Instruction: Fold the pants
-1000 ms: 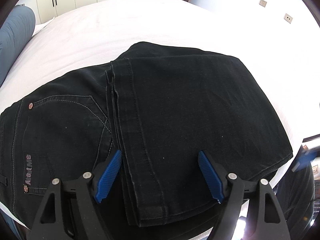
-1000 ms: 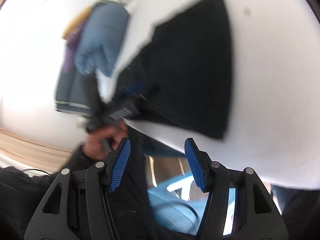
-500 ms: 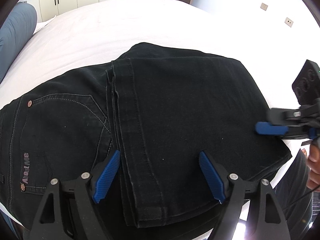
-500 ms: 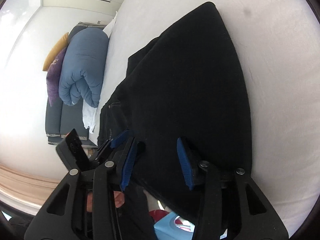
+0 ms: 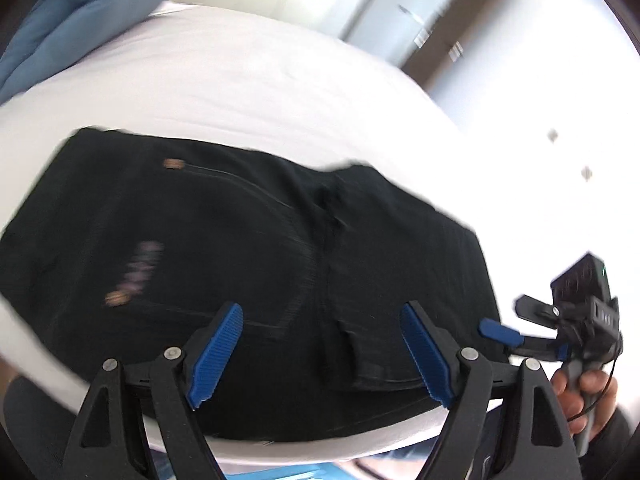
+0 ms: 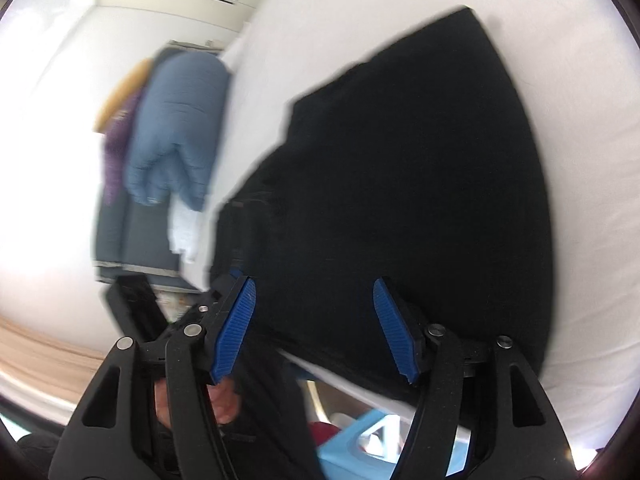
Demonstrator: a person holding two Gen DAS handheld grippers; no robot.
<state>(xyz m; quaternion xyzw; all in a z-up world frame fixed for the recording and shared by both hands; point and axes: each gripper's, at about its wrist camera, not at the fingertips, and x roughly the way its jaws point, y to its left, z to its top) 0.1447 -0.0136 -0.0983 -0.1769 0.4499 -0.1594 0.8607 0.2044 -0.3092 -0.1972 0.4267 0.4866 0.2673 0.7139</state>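
Observation:
Black jeans [image 5: 248, 264] lie folded on the white bed [image 5: 224, 92], the waist and back pocket to the left, the folded legs on top to the right. My left gripper [image 5: 320, 352] is open and empty, just above the near edge of the jeans. My right gripper [image 6: 316, 328] is open and empty over the near corner of the jeans [image 6: 400, 184]. It also shows at the right edge of the left wrist view [image 5: 520, 334], next to the jeans' right edge. Both views are blurred.
A blue duvet roll [image 6: 176, 136] with purple and yellow cushions sits at the head of the bed, also seen in the left wrist view [image 5: 80, 16]. A blue plastic object [image 6: 372, 436] stands on the floor below the bed edge. Wardrobes and wall sockets lie beyond.
The left view has swung so the waist and pocket now fill its middle. My right gripper has opened wider and sits lower at the jeans' right corner.

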